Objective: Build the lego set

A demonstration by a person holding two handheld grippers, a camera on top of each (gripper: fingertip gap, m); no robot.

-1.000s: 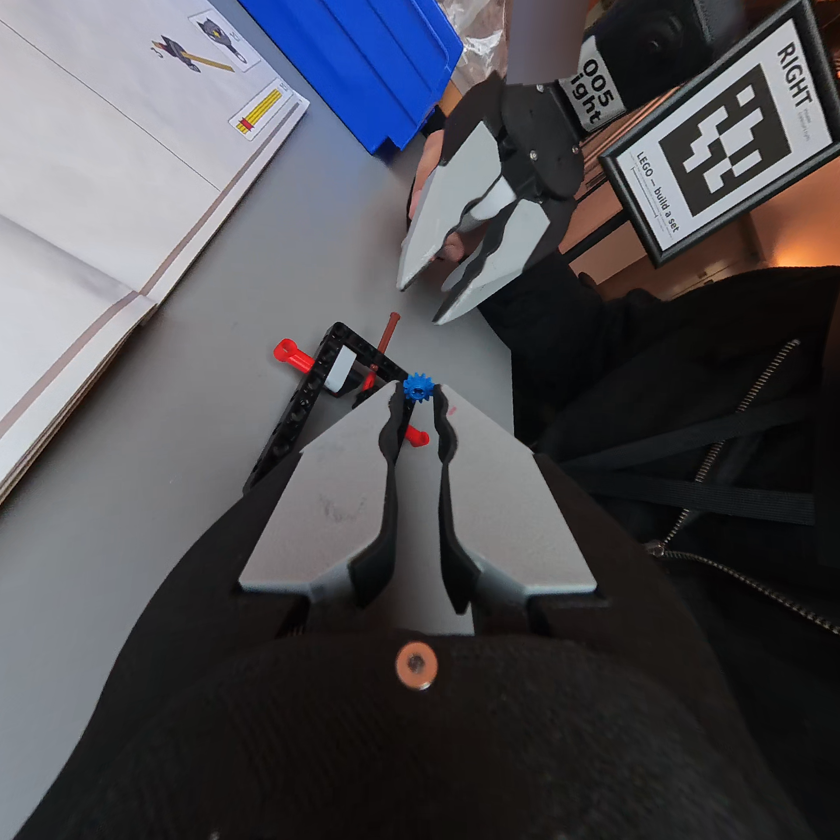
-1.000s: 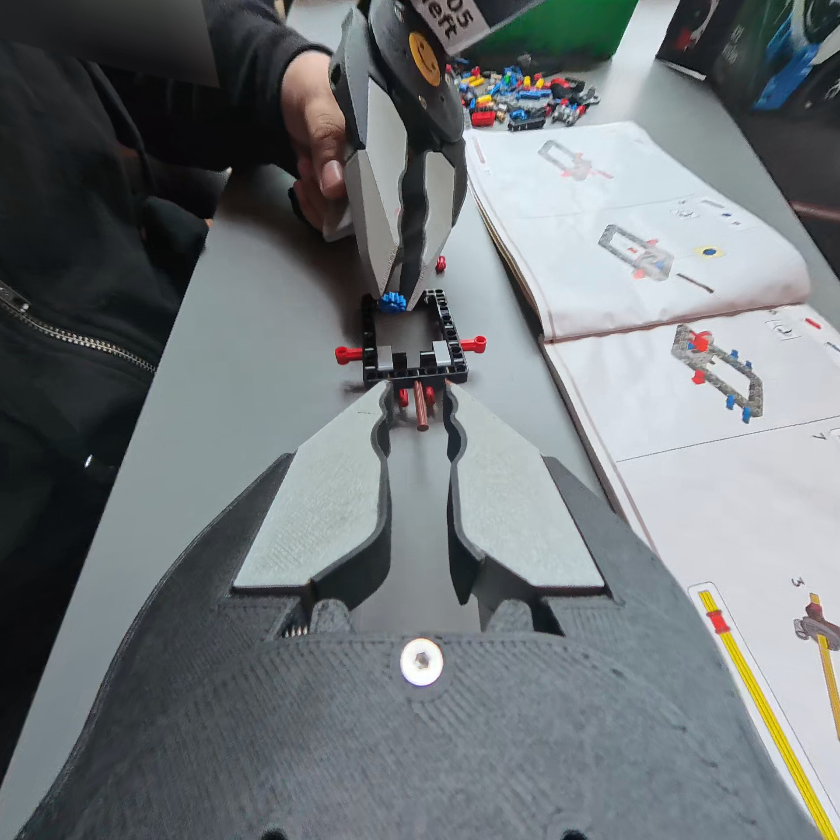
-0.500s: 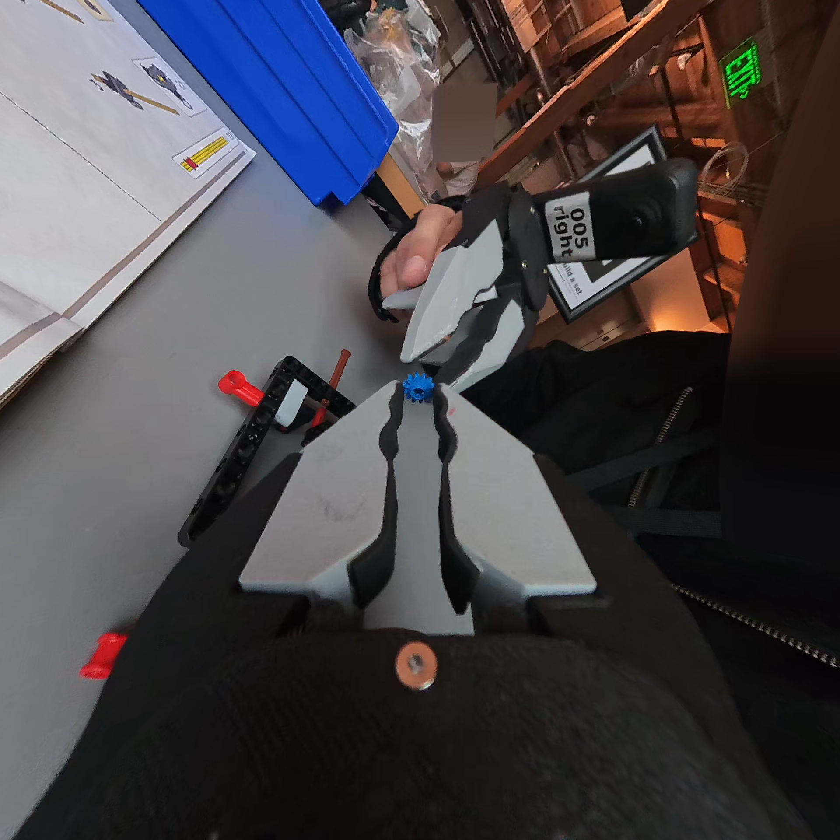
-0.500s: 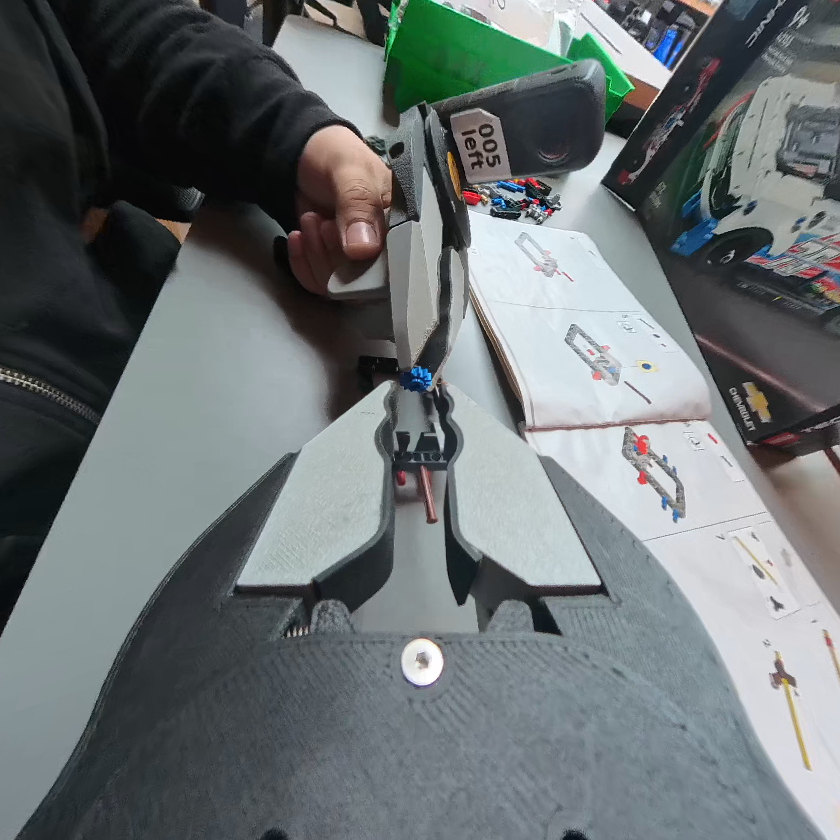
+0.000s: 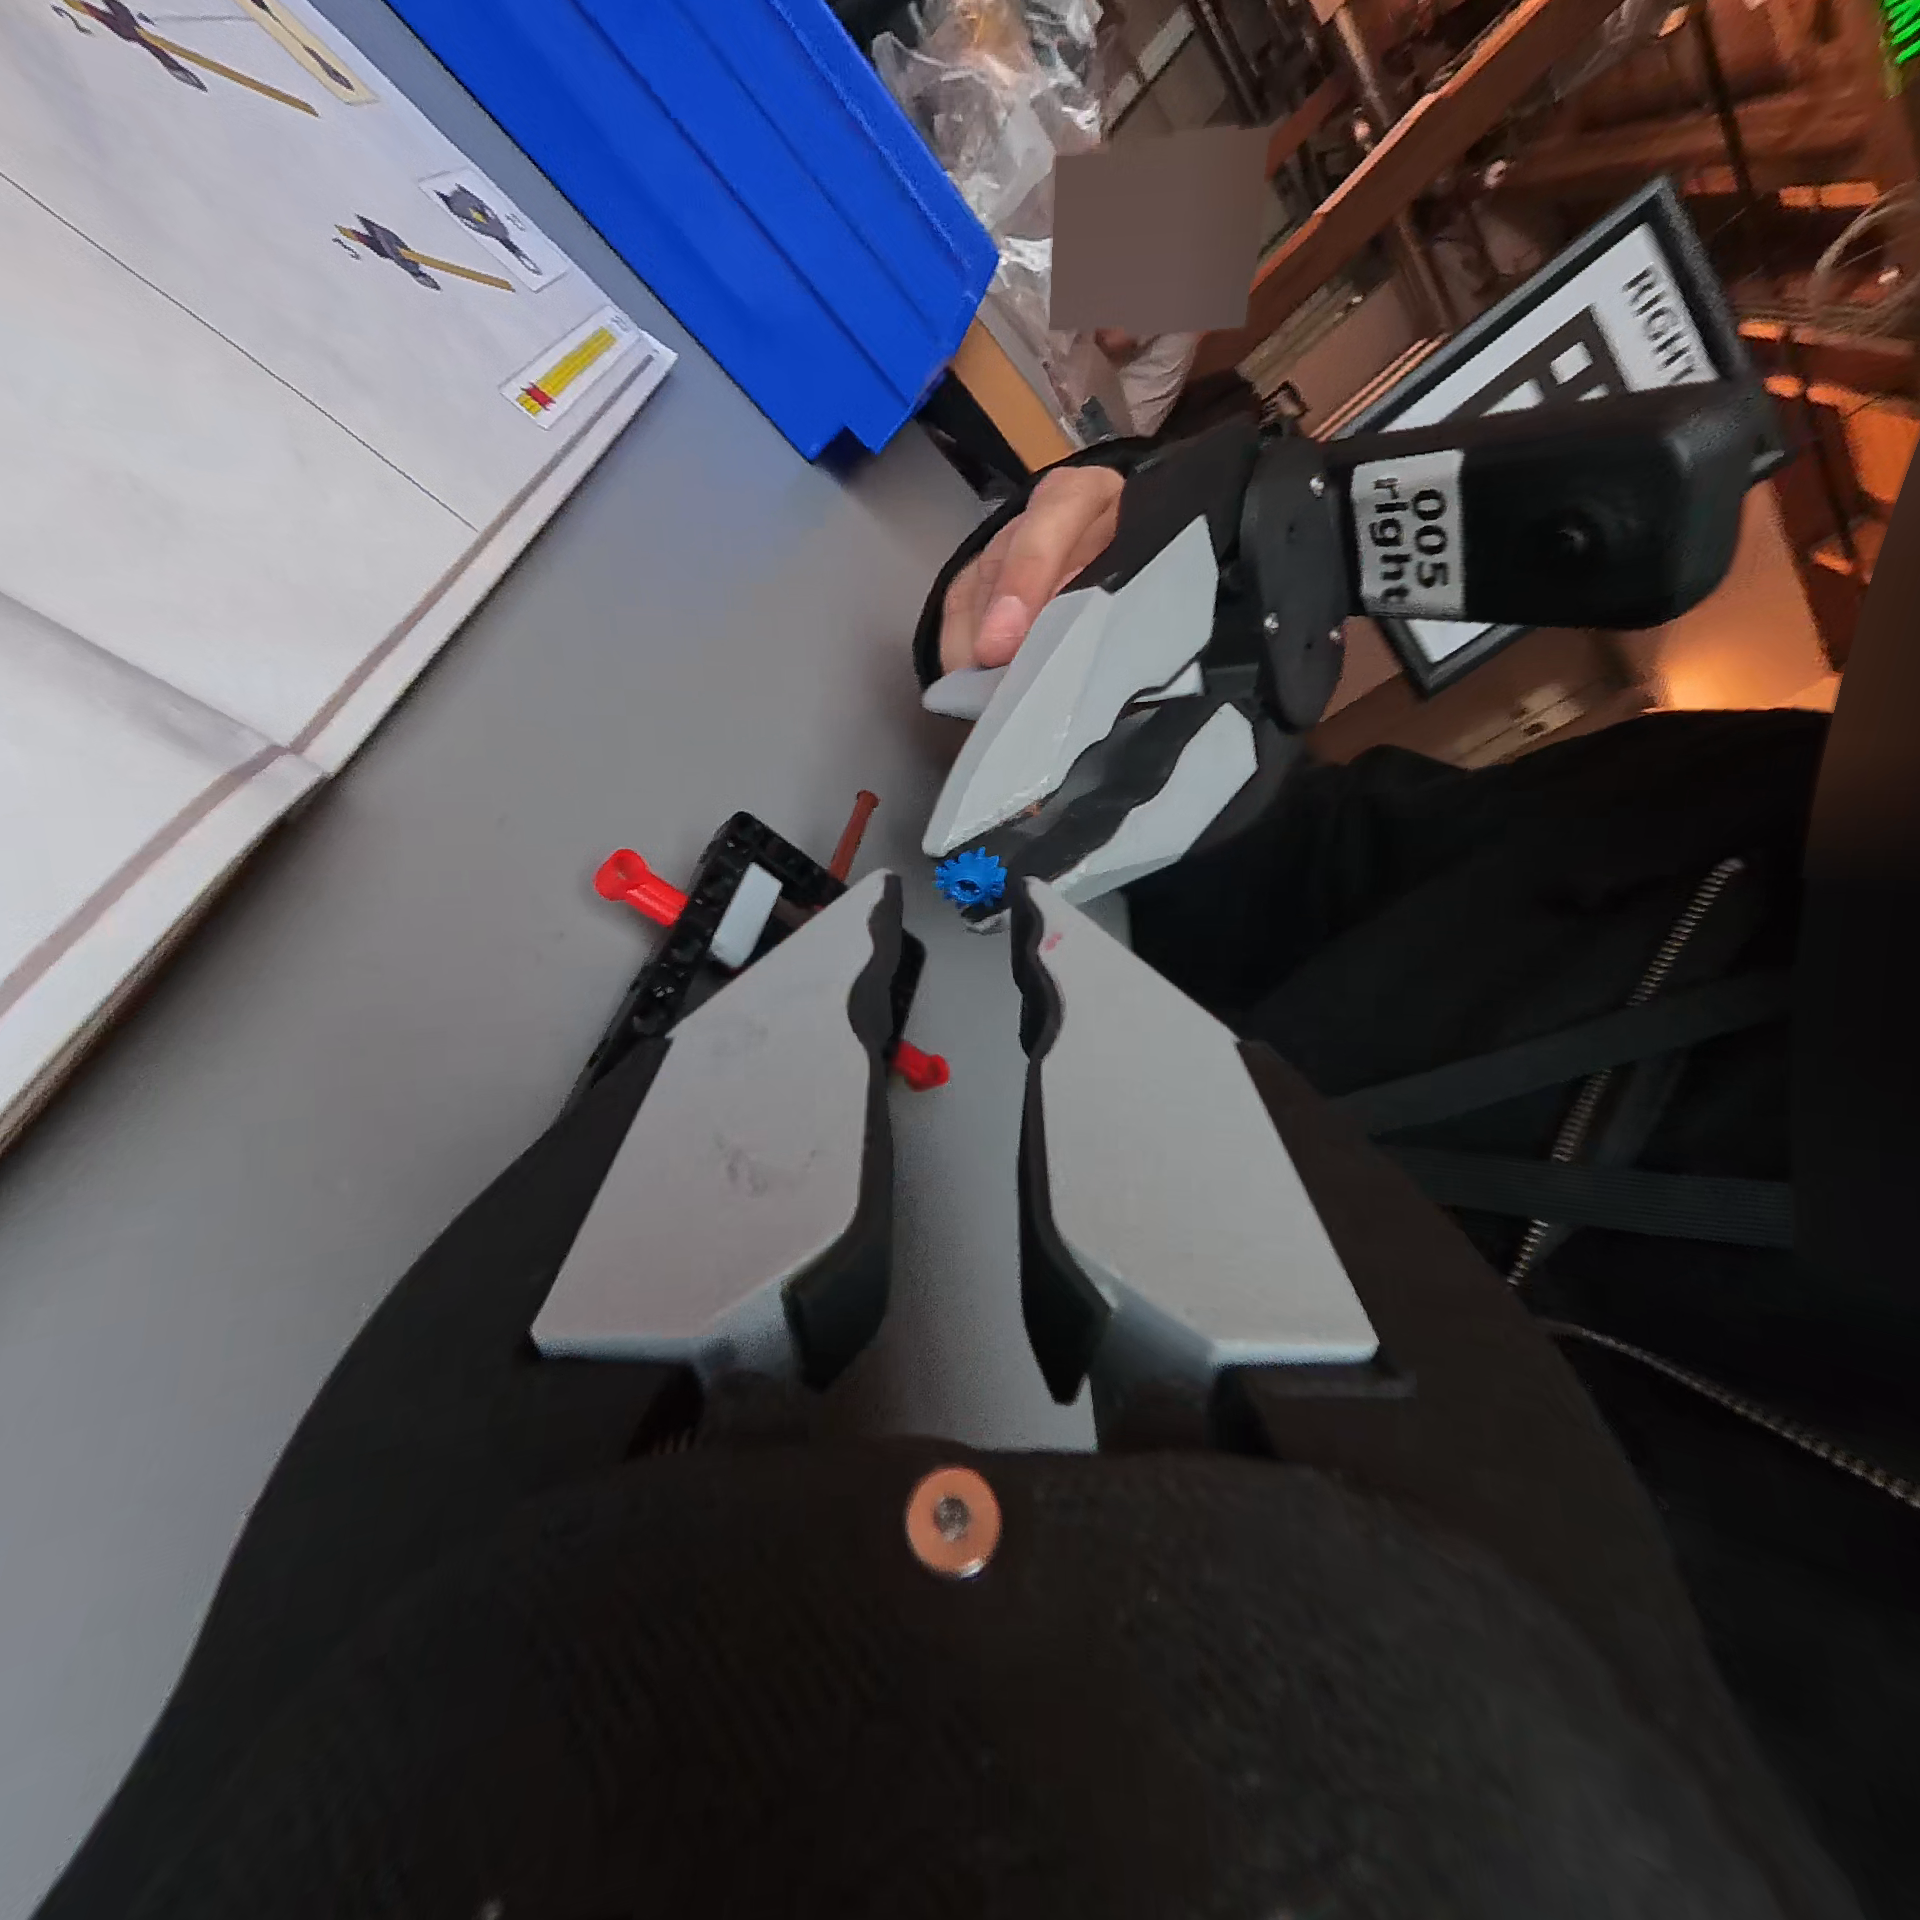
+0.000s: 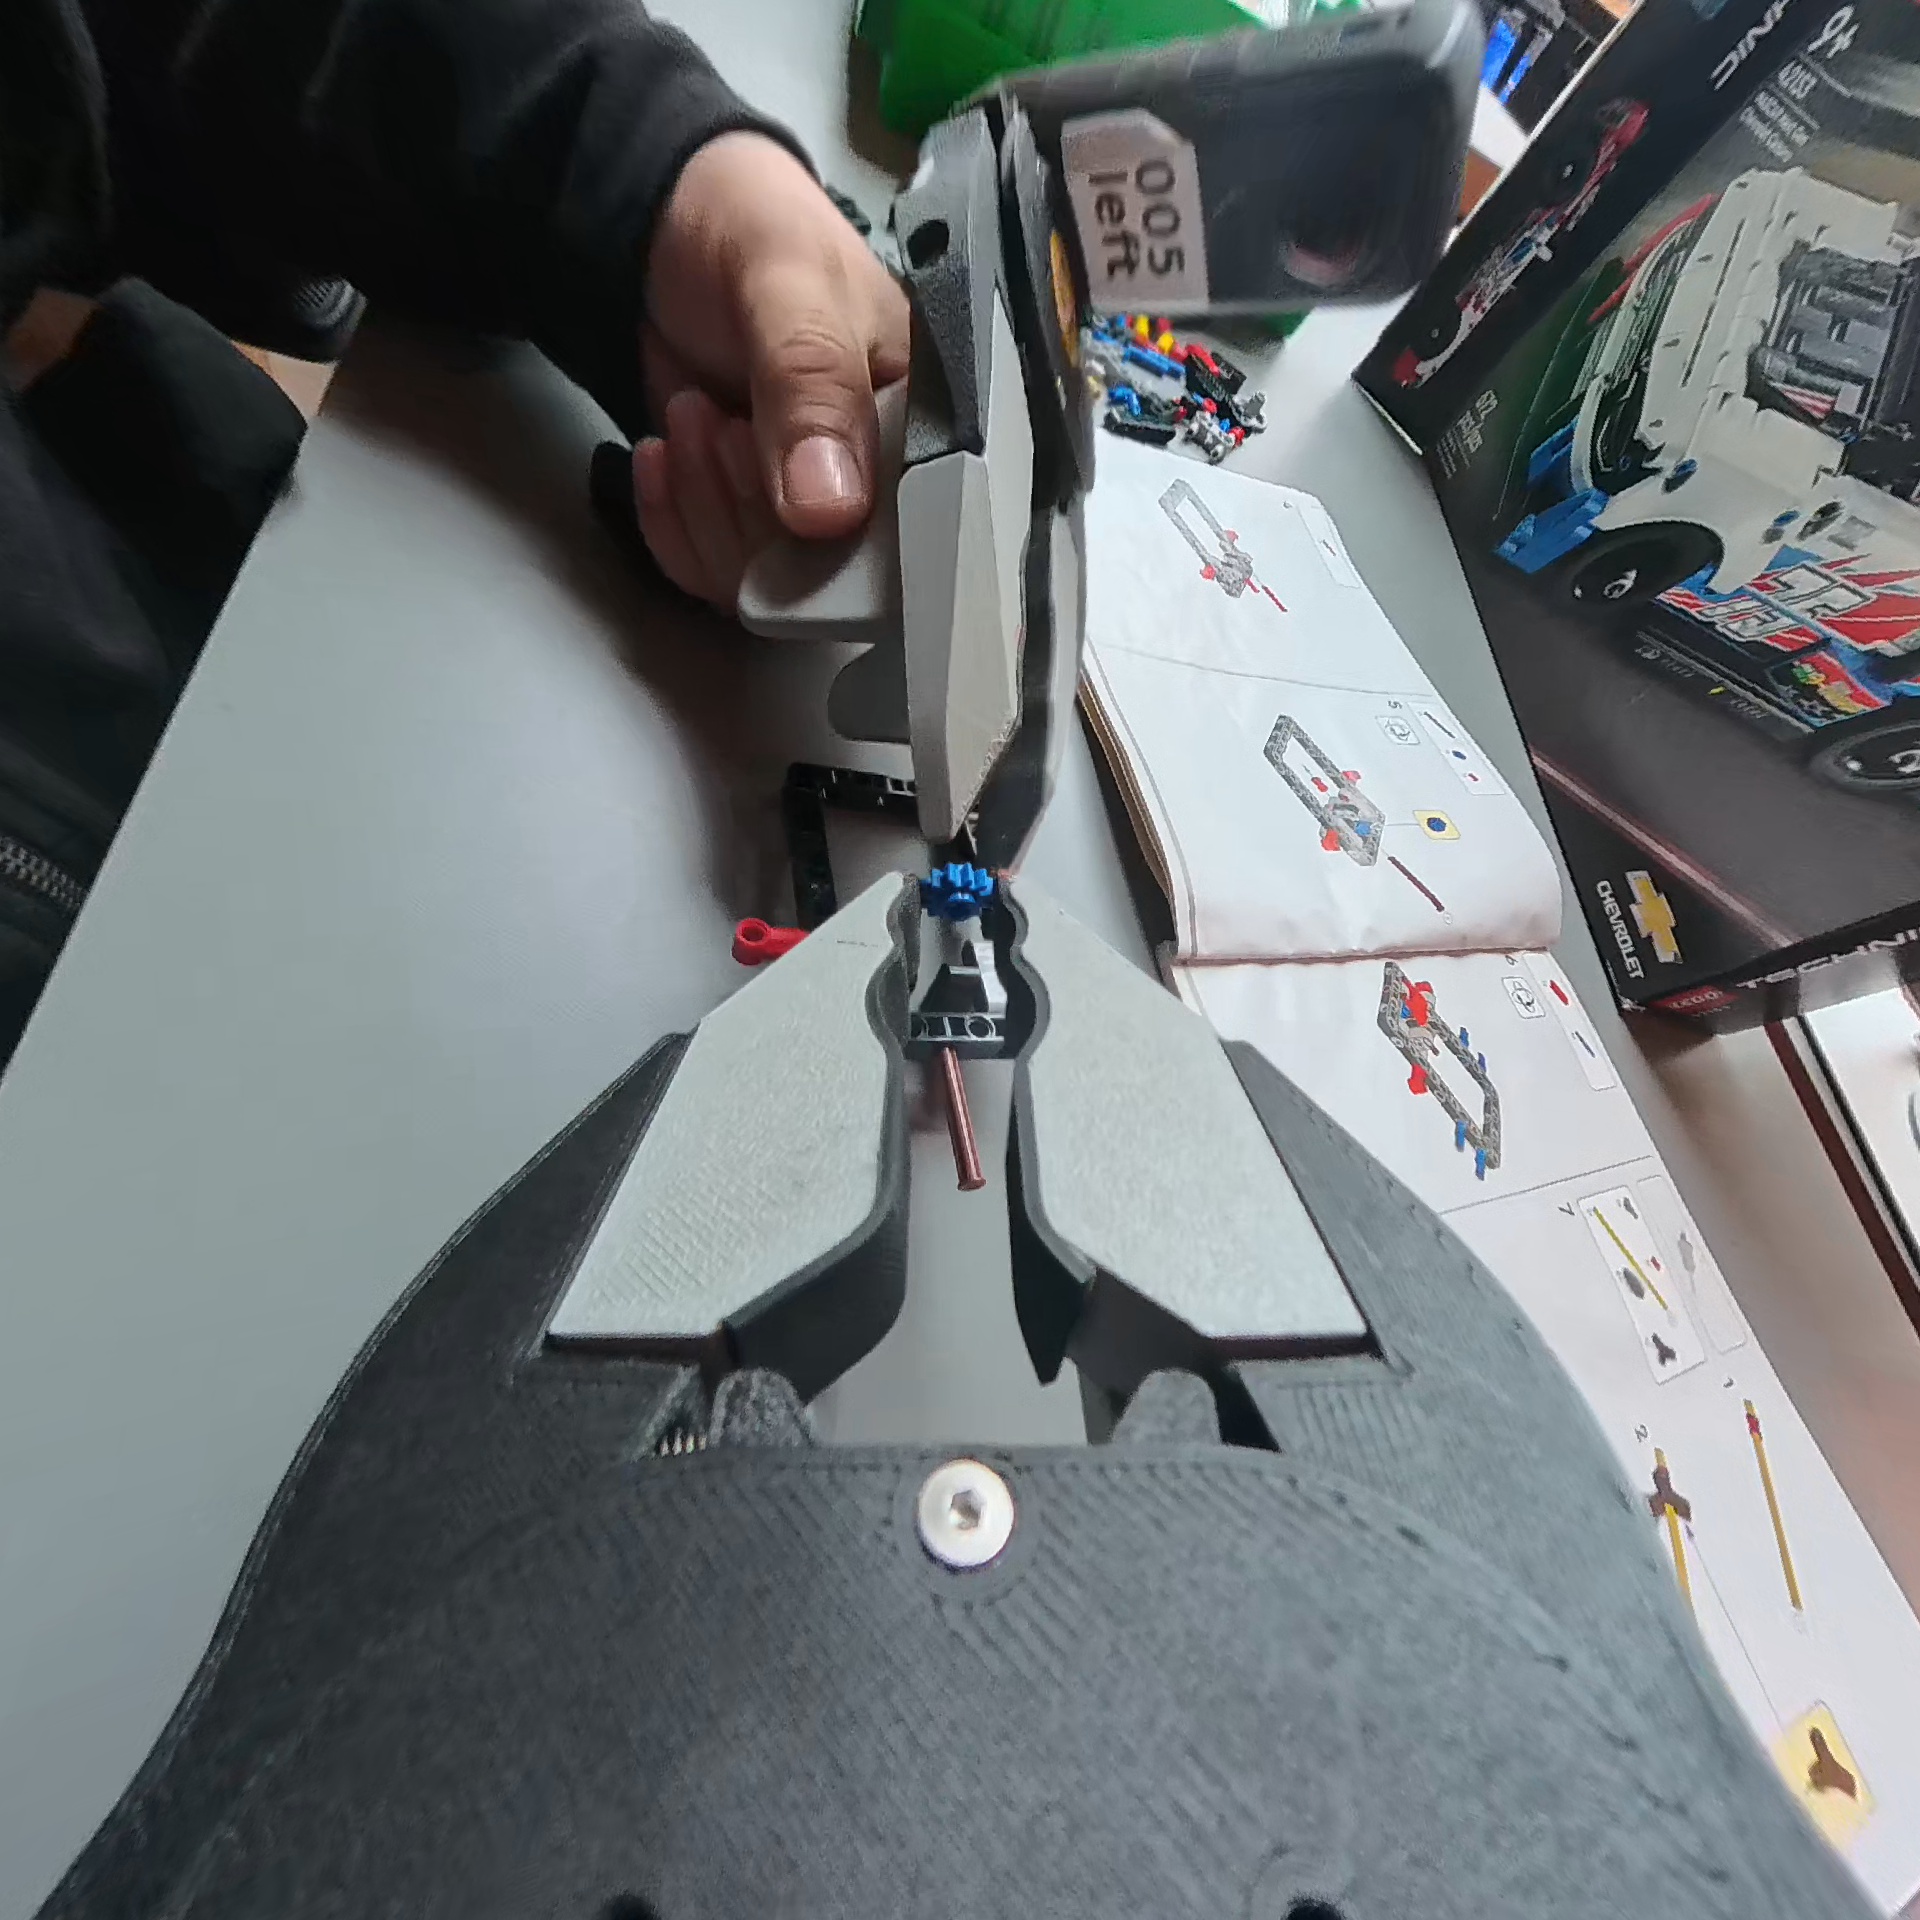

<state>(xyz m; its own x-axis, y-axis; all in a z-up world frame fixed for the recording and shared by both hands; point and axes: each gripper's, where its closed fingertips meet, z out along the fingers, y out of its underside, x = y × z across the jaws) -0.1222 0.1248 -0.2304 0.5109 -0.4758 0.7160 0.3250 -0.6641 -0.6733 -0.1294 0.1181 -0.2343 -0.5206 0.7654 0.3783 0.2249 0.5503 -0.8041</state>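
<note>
A small blue gear sits between the tips of my right gripper, which is shut on it just above the table; it shows in the right wrist view too. My left gripper is open, its tips on either side of the gear without touching it. In the right wrist view the left gripper points down from above. Below lies a black rectangular frame with red pins and a brown axle sticking out of its near side.
An open instruction booklet lies beside the frame. A blue bin, a green bin, a pile of loose pieces and the set's box stand around the table. A framed marker sign stands behind.
The left gripper carried the blue gear up from the frame to the right gripper. The right gripper closed on the gear, and the left gripper opened and let it go.
</note>
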